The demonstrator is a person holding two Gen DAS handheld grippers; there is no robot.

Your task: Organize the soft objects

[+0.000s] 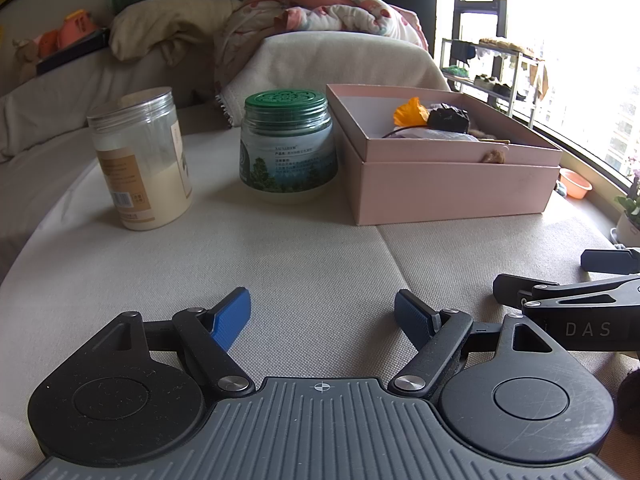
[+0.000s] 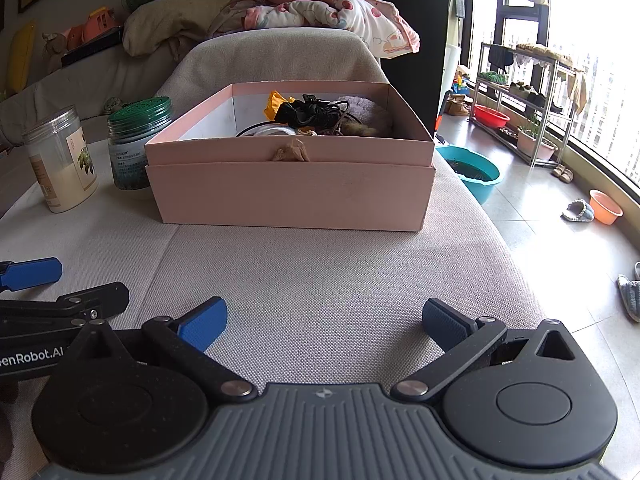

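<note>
Facing pink box [image 2: 288, 188] beyond fingers [image 2: 202, 322]

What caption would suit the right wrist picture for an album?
Open right tool hovers over the sofa cushion, facing a pink box filled with soft odds and ends.

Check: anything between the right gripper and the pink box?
Nothing visible. Bare sofa cushion lies between the open right gripper and the pink box. The two jars stand left of the box, off that path.

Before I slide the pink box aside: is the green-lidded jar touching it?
Cannot tell. In the right wrist view the green-lidded jar overlaps the pink box; no gap or contact shows plainly.
</note>
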